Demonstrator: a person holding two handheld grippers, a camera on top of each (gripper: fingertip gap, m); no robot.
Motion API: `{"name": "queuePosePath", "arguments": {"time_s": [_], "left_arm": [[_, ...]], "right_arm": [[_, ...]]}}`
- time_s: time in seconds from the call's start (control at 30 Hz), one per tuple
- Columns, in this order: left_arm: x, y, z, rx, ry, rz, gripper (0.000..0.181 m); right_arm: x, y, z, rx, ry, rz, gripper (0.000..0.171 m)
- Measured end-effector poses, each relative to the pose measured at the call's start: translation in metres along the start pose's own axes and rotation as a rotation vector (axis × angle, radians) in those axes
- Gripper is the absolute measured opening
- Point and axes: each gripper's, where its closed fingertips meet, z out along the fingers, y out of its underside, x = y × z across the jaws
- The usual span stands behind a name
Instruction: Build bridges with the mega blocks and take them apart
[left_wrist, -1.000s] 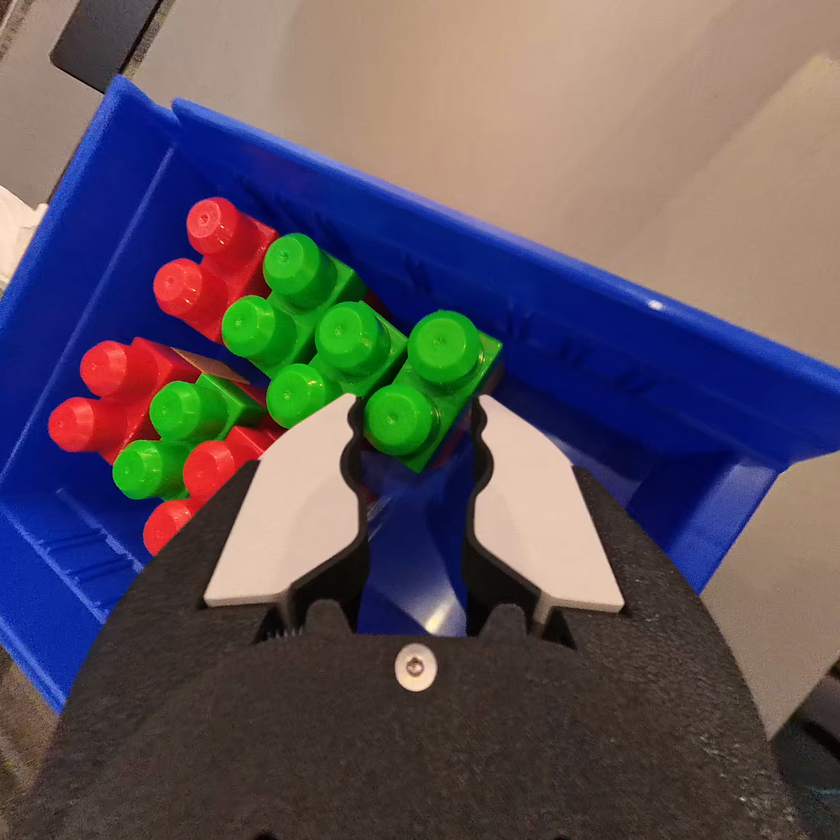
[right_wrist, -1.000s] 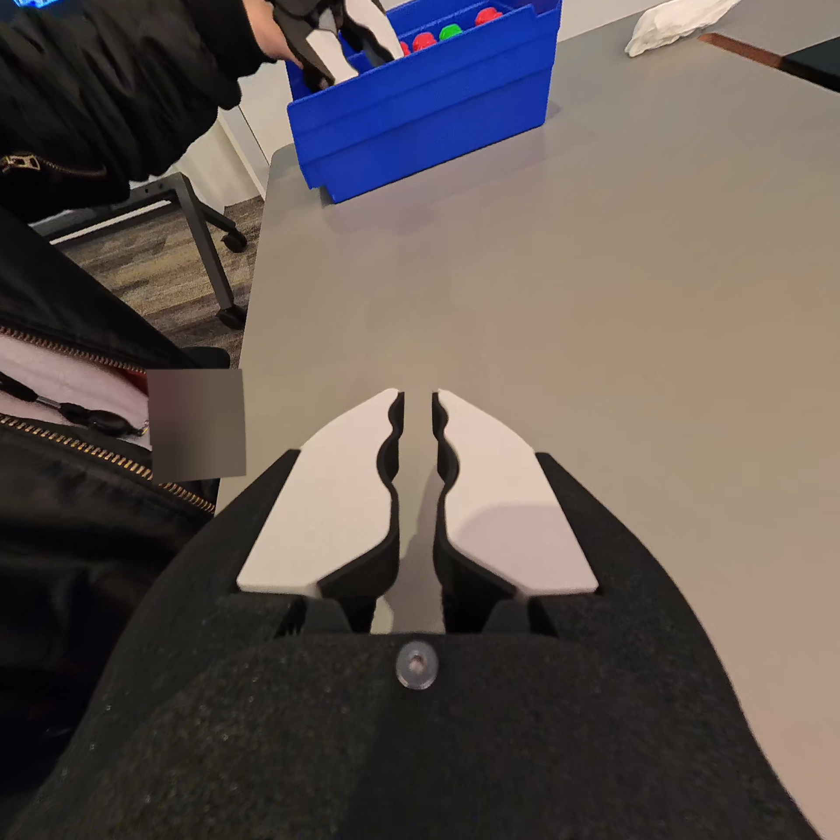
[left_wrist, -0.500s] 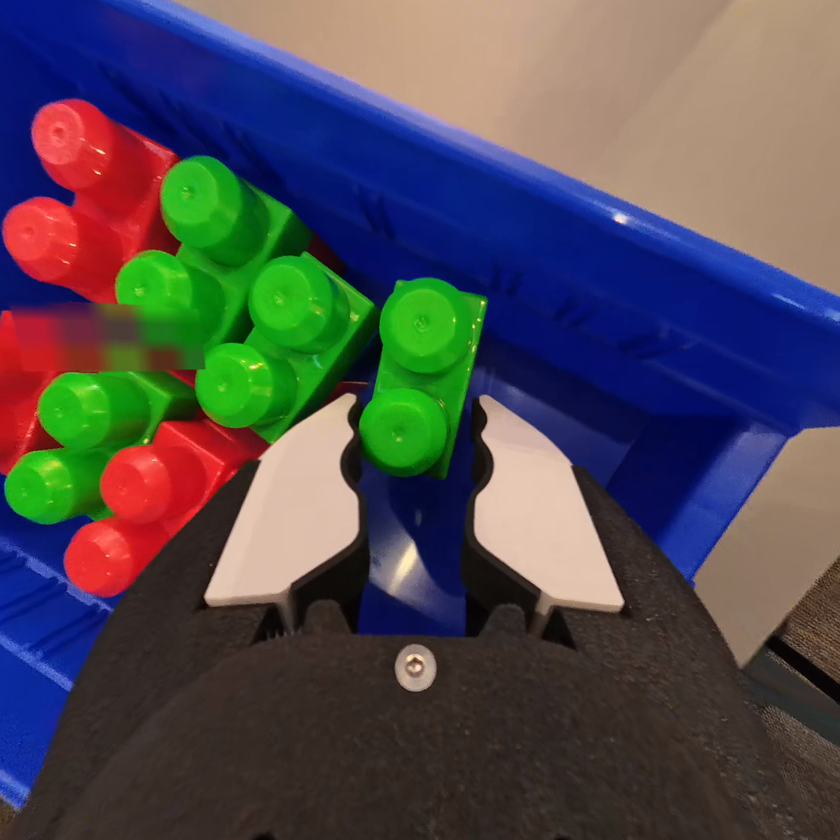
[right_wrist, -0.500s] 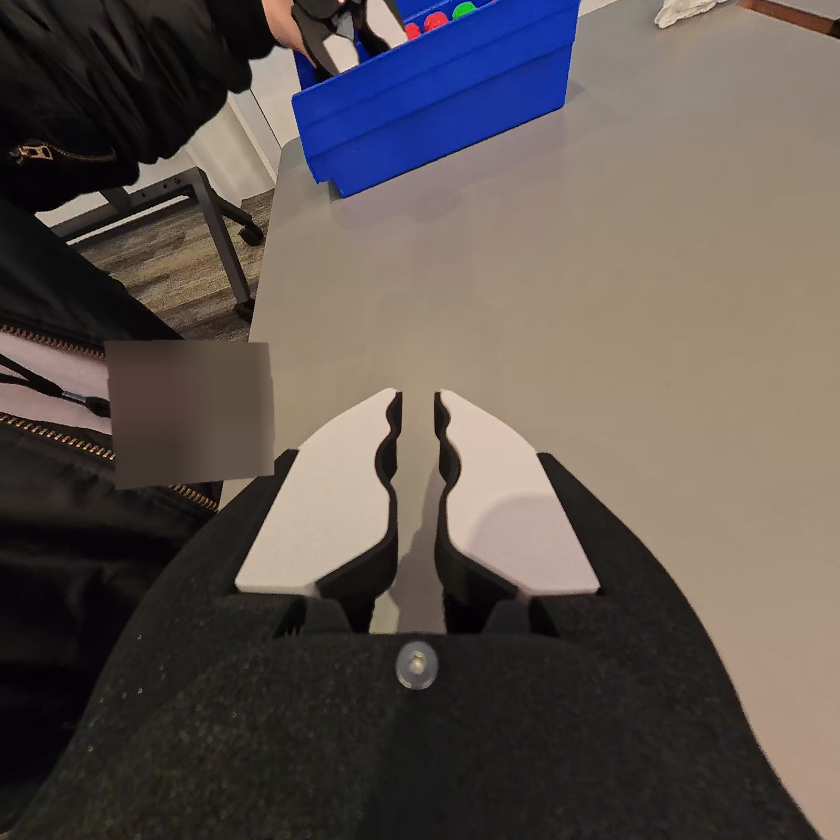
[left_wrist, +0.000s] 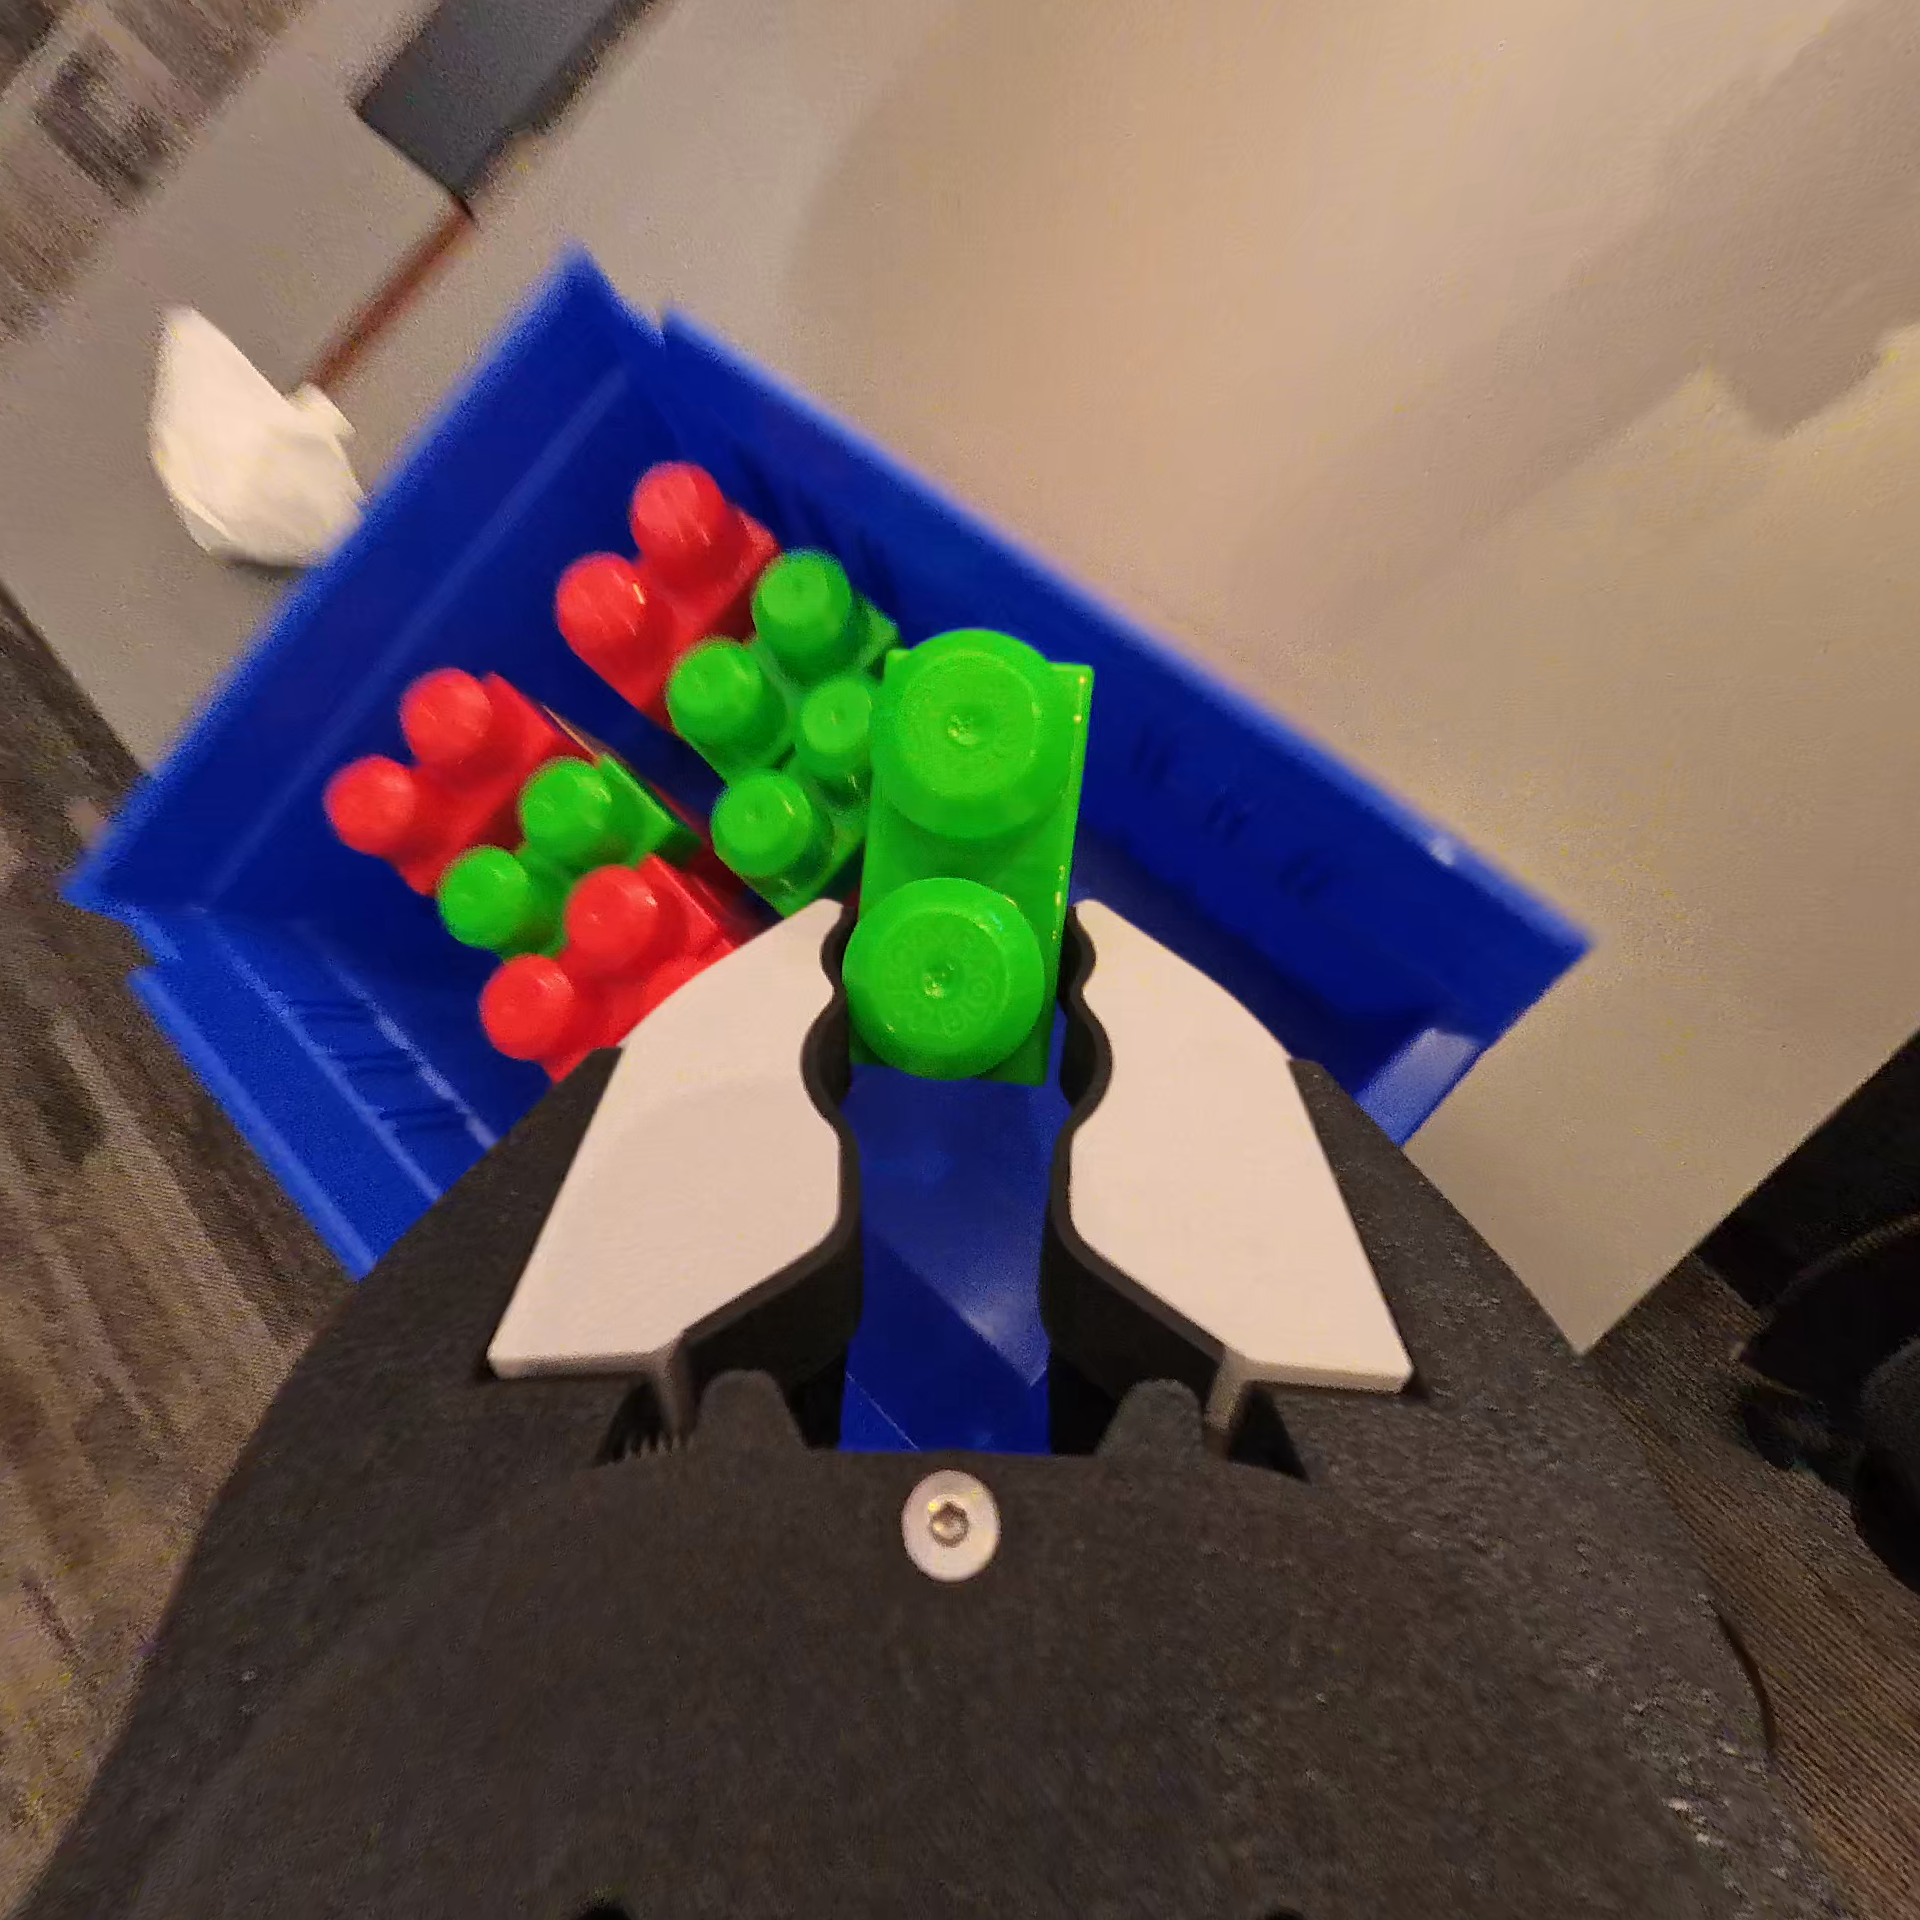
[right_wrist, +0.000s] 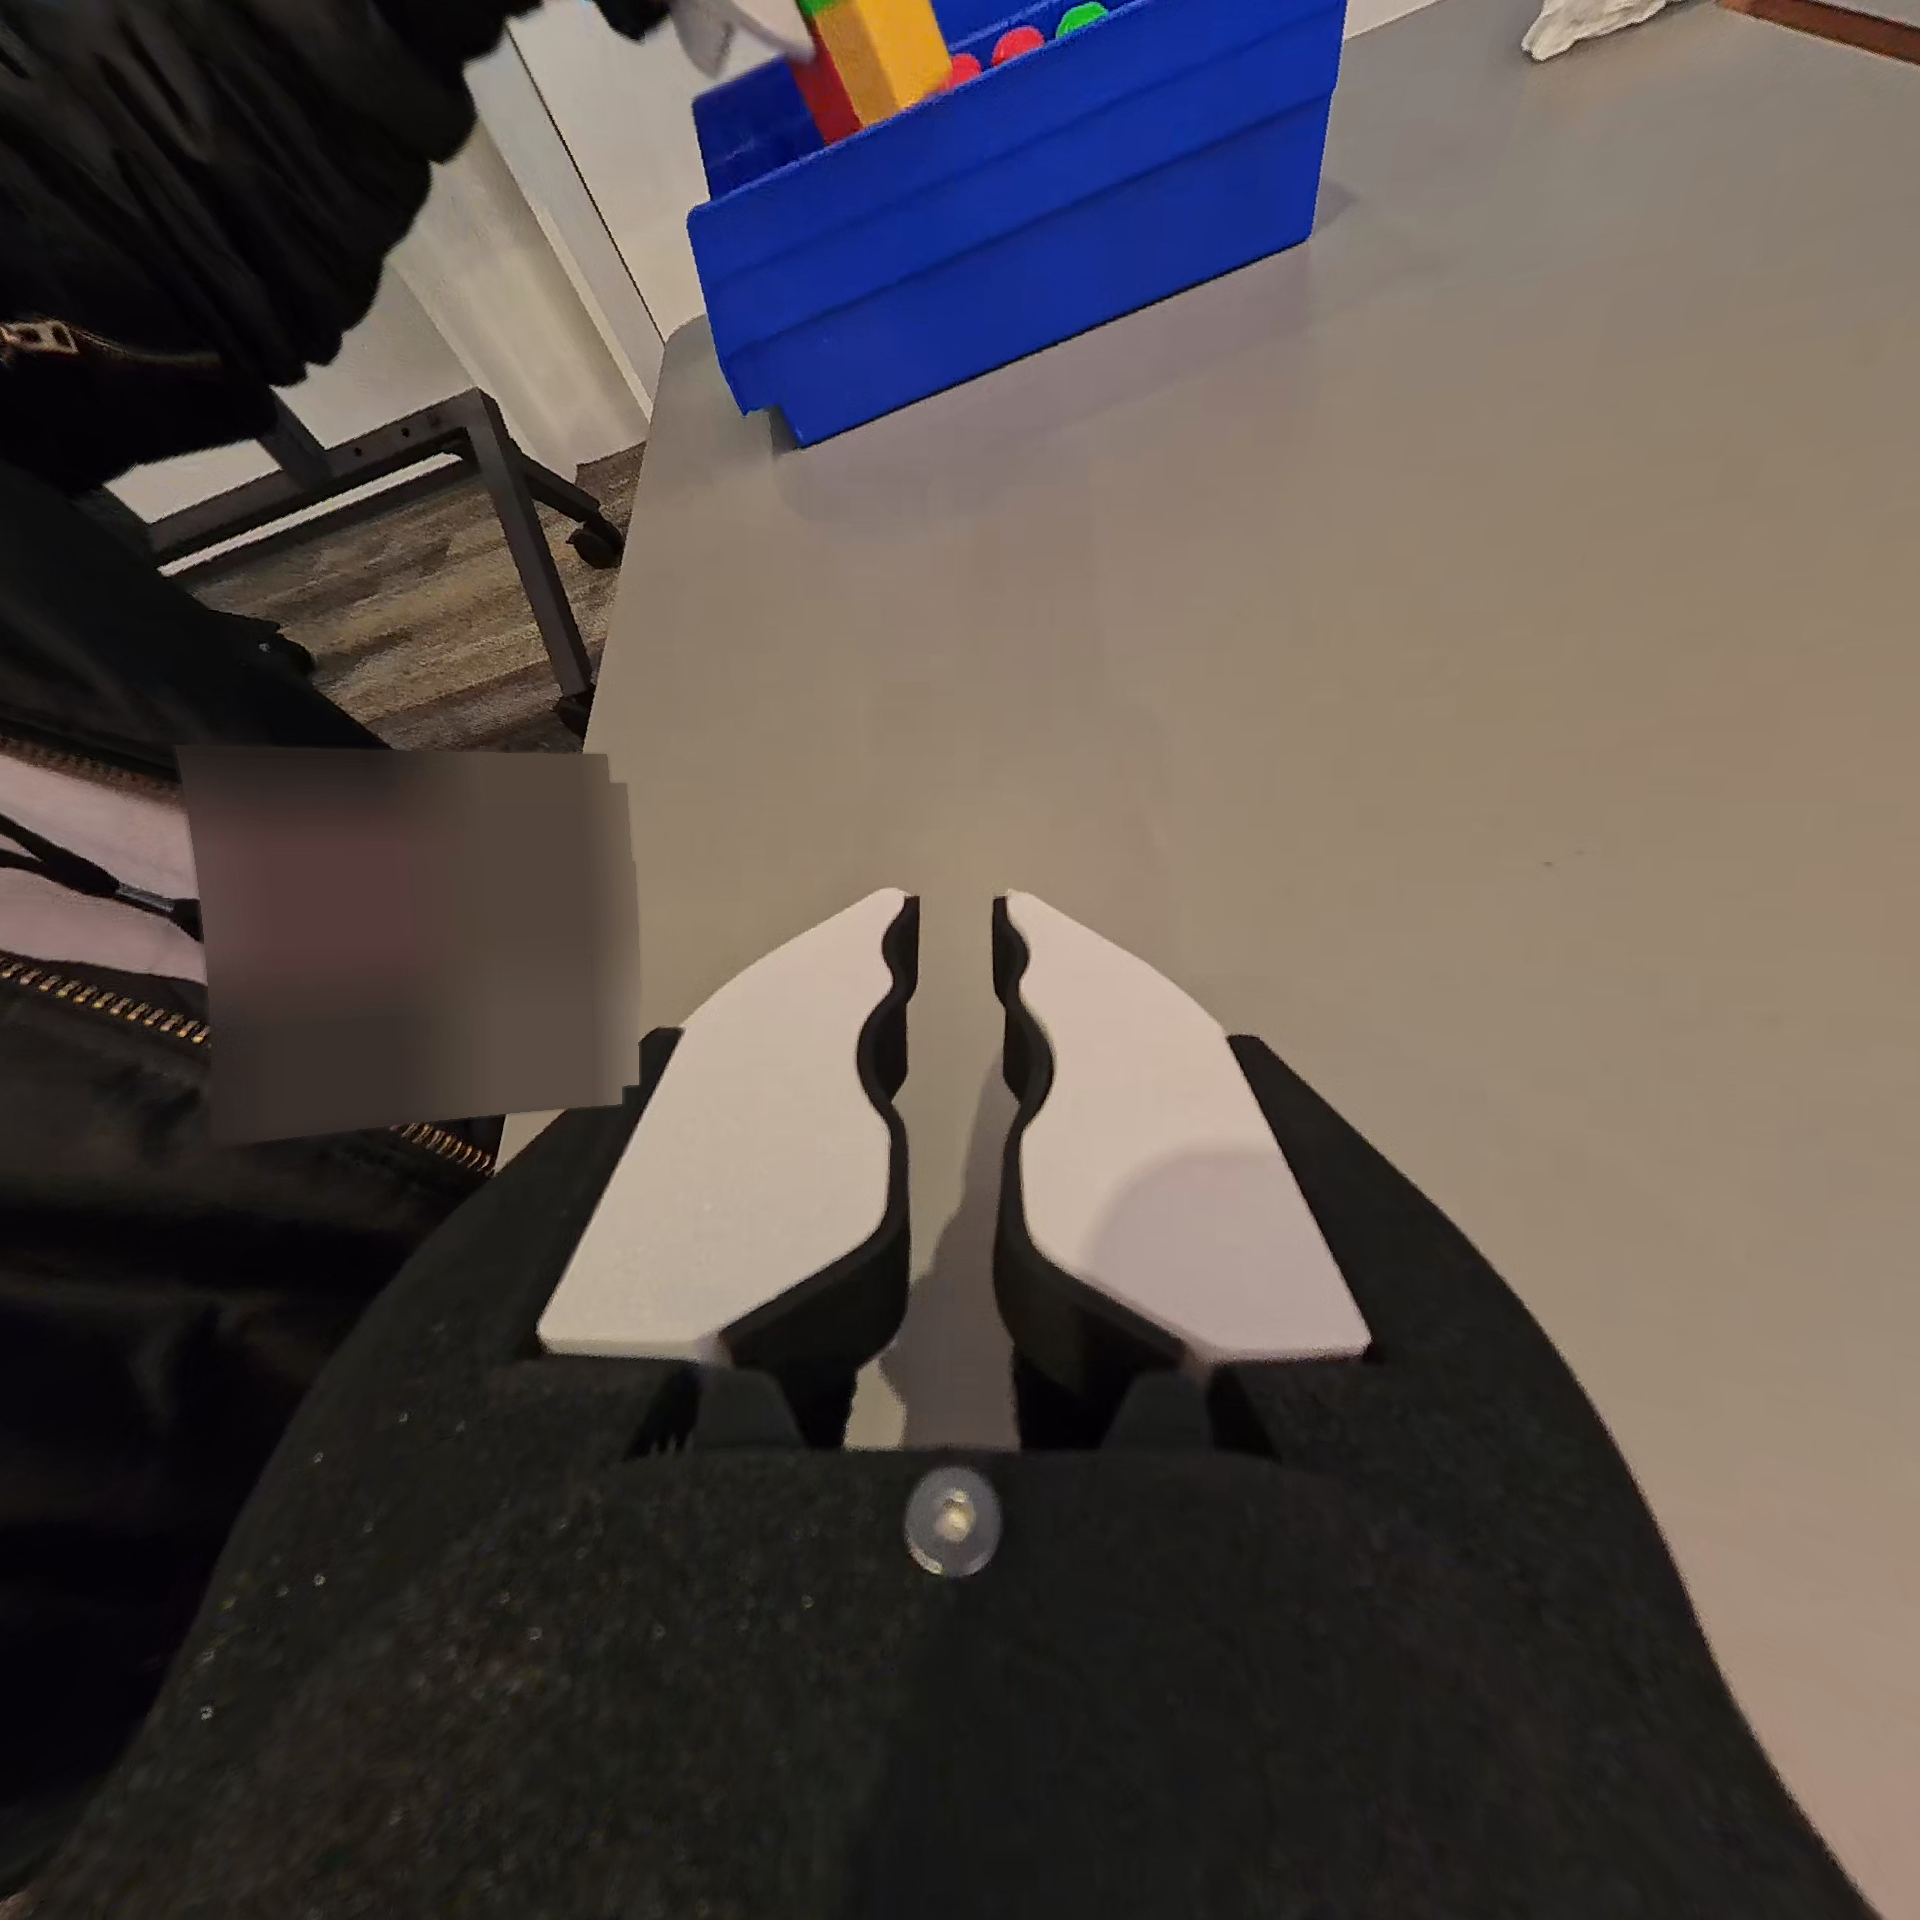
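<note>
1. Left wrist view: left gripper (left_wrist: 951, 977) fingers clamped on a green block (left_wrist: 971, 831), lifted above the blue bin (left_wrist: 1299, 821); other red and green blocks inside.
2. Right wrist view: right gripper (right_wrist: 956, 914) fingers slightly parted, empty, over bare surface (right_wrist: 1403, 675). No bridge started, apparently.

Green block (left_wrist: 971, 852) now out of bin (left_wrist: 1226, 769)

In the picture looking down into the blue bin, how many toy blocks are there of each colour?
Green blocks: 4, counting the green block clamped in the left gripper over the blue bin
Red blocks: 3
Total: 7
</note>
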Motion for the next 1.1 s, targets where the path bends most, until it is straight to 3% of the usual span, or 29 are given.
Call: {"name": "queuePosePath", "arguments": {"time_s": [0.1,0.2,0.37,0.53,0.7,0.8,0.93,1.1], "left_arm": [[0.015,-0.054,-0.027,0.082,-0.002,0.034,0.038],[0.055,-0.126,-0.029,0.218,0.085,0.031,0.038],[0.165,-0.233,0.021,0.458,0.338,0.016,0.037],[0.266,-0.3,0.079,0.596,0.602,0.041,0.037],[0.32,-0.33,0.121,0.631,0.769,0.066,0.037],[0.335,-0.338,0.138,0.673,0.829,0.078,0.037],[0.338,-0.335,0.159,0.642,0.798,0.123,0.037],[0.327,-0.318,0.171,0.684,0.805,0.104,0.037]], "right_arm": [[0.0,-0.008,0.002,0.03,0.008,-0.02,0.013],[-0.003,-0.033,0.001,0.092,0.048,-0.095,0.014],[-0.018,-0.076,-0.023,0.113,0.177,-0.276,0.024],[-0.014,-0.091,-0.077,0.133,0.292,-0.31,0.047],[-0.011,-0.081,-0.113,0.165,0.255,-0.249,0.05],[-0.001,-0.062,-0.12,0.09,0.256,-0.23,0.049],[0.01,-0.042,-0.113,0.045,0.226,-0.2,0.038],[0.022,-0.033,-0.093,0.044,0.208,-0.183,0.037]]}}
